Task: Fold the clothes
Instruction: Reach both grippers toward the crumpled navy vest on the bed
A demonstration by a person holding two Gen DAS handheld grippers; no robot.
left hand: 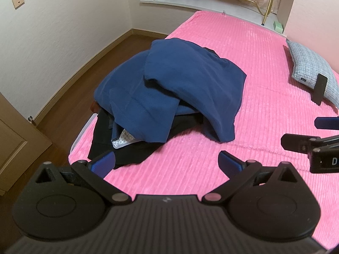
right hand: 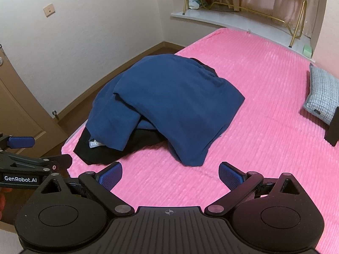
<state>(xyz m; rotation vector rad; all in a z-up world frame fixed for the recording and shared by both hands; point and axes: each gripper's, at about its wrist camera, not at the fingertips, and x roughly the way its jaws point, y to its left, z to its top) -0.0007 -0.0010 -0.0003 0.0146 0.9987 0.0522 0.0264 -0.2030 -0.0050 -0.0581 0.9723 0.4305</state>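
Note:
A crumpled navy blue garment lies heaped on a pink ribbed bedspread, on top of a black garment and a small grey patterned piece. It also shows in the right wrist view, with the black garment under it. My left gripper is open and empty, just short of the heap's near edge. My right gripper is open and empty, a little in front of the heap. Each gripper shows at the edge of the other's view.
A grey checked pillow lies at the right edge of the bed, with a black object leaning by it. The bed's left edge drops to a wooden floor. A white sill with a gold rack stands behind the bed.

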